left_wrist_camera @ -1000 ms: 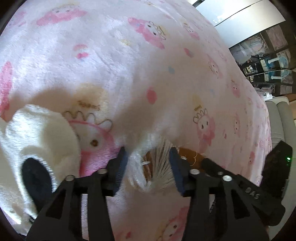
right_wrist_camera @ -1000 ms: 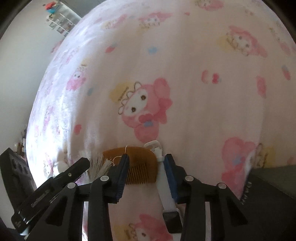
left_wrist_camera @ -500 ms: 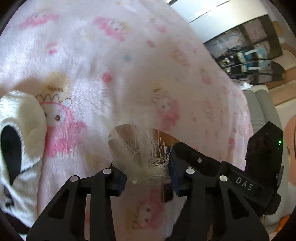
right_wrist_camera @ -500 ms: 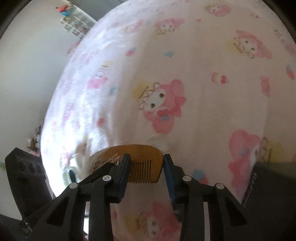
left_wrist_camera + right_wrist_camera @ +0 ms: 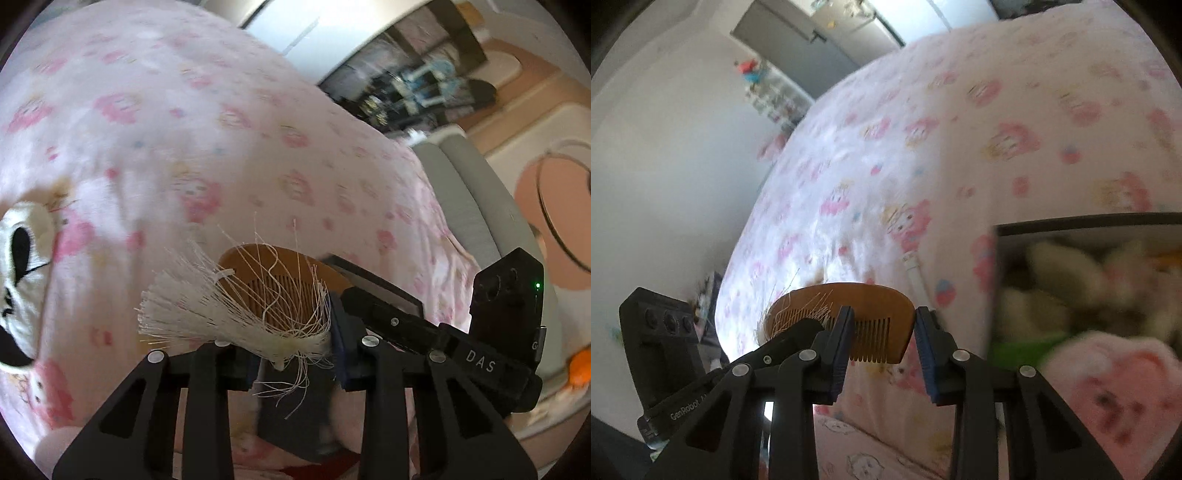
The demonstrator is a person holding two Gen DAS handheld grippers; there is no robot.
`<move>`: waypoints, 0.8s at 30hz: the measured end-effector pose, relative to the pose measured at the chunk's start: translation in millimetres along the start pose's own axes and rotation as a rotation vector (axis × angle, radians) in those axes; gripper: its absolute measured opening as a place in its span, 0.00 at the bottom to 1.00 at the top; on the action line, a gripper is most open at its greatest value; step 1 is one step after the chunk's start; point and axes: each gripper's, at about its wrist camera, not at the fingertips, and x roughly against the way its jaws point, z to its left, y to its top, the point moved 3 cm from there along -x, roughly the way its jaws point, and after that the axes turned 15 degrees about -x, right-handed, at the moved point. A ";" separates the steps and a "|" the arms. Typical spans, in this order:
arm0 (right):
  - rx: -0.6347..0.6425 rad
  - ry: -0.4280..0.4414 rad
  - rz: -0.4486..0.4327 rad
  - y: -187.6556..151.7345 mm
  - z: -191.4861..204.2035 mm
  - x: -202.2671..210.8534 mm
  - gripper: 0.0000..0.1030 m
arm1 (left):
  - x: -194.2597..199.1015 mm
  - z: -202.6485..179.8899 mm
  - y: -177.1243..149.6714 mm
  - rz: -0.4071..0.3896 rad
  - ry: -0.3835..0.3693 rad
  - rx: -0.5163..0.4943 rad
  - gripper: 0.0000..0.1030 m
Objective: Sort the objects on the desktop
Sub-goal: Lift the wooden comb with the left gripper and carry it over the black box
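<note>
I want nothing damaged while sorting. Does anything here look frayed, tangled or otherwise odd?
Yes. The comb's white tassel is frayed: its threads splay out and loop across the comb, with loose strands hanging below the left gripper. The right gripper has the comb between its pads. The comb itself looks whole.

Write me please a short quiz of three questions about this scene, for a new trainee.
1. What is between the fingers of the right tool?
A. a wooden comb
B. a metal spoon
C. a phone
2. True or false: the left tool has nothing between its fingers.
3. Fill in: the patterned blanket under everything is mostly ____.

Key
1. A. The jaws are closing with the wooden comb between them.
2. False. The comb's white tassel is between its jaws, which are closing.
3. pink
</note>
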 end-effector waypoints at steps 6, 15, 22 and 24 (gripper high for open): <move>-0.058 -0.012 -0.105 11.7 -47.8 57.1 0.28 | -30.1 -75.3 -4.6 0.034 -0.081 -0.094 0.30; -0.152 -0.067 -0.189 34.3 -136.5 117.8 0.28 | -101.9 -155.9 -14.5 0.128 -0.166 -0.169 0.30; -0.191 -0.045 -0.205 61.7 -186.4 126.6 0.28 | -149.5 -187.3 -13.6 0.184 -0.178 -0.201 0.30; -0.190 -0.054 -0.207 67.2 -197.9 124.7 0.28 | -164.5 -190.0 -15.5 0.200 -0.177 -0.198 0.30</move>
